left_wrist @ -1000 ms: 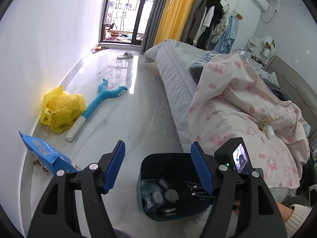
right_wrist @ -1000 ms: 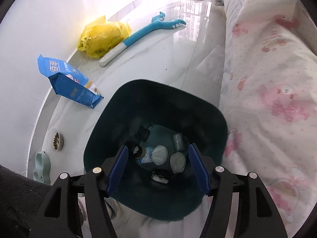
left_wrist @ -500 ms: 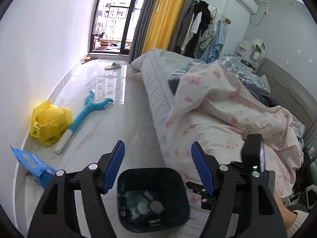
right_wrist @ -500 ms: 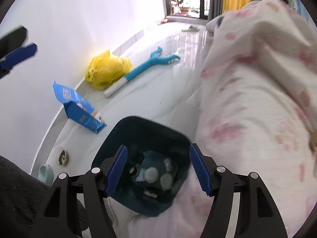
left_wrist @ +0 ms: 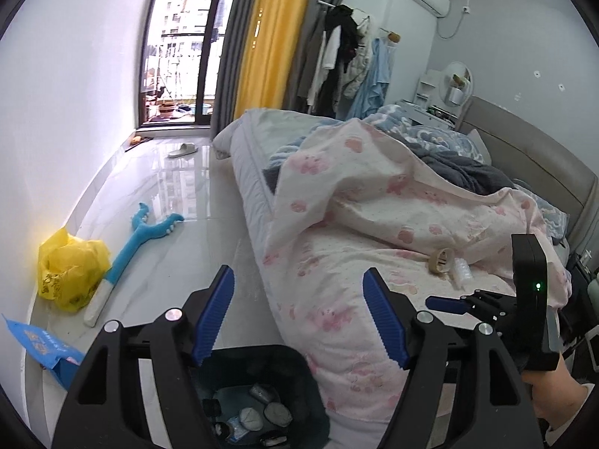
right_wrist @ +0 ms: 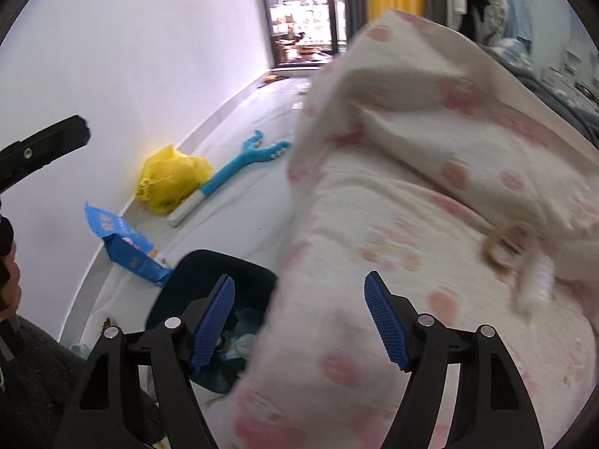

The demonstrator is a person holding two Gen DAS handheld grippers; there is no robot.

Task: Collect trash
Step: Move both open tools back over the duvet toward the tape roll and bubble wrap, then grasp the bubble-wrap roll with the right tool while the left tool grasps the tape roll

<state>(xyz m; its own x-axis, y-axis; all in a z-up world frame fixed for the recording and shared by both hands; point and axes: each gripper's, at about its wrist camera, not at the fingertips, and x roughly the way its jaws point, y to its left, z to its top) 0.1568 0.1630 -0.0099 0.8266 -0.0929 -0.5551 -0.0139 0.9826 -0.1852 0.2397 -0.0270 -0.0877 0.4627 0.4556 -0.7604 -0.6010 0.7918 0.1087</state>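
A bed point(left_wrist: 374, 247) under a pink-patterned quilt point(left_wrist: 393, 202) filled the room's right. Left of the bed, on the floor, lay a blue long-handled toy point(left_wrist: 127, 250). Beyond the bed hung yellow curtains point(left_wrist: 267, 37) and clothes point(left_wrist: 337, 56).

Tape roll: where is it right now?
In the left wrist view, the tape roll lies on the pink quilt at right, beside a small clear wrapper, ahead of the right gripper.

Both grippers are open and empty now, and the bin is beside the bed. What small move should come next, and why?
Probably move the right gripper forward over the pink quilt toward the tape roll and the crumpled clear plastic beside it. Both lie loose on the bed, and the bin on the floor already holds other trash.
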